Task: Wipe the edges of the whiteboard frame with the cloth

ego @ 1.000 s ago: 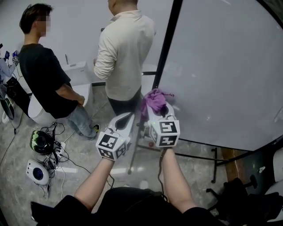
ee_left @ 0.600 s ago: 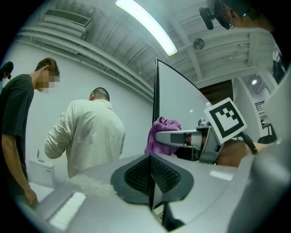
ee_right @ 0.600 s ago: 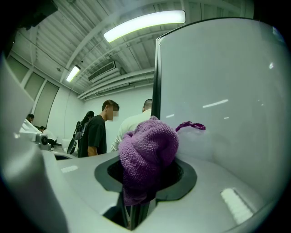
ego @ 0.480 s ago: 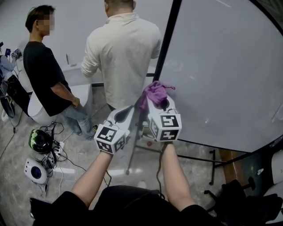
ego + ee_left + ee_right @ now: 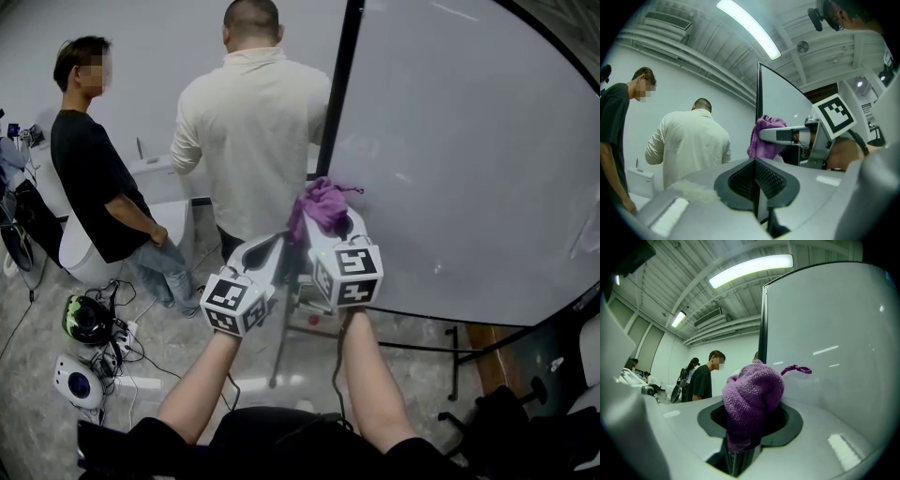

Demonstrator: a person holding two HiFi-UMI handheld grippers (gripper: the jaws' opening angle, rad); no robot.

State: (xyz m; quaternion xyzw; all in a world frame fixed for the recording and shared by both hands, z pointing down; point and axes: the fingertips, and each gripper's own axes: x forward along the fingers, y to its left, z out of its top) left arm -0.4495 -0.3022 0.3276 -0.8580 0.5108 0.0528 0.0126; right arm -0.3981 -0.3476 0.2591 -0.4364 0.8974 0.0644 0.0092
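R hand-held gripper (image 5: 743, 430) pinches purple cloth (image 5: 752, 397), just beside whiteboard frame (image 5: 343, 98). L hand-held gripper (image 5: 754, 185): jaws pressed together, nothing between.

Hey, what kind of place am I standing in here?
Probably an indoor lab or workshop space: a big freestanding whiteboard, strip lights on a bare ceiling, and cables on the floor. The right gripper holds a cloth by the board.

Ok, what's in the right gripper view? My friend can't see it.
The right gripper clamps a bunched purple cloth, held up beside the whiteboard and its black frame edge. A person in a black shirt stands farther back at the left.
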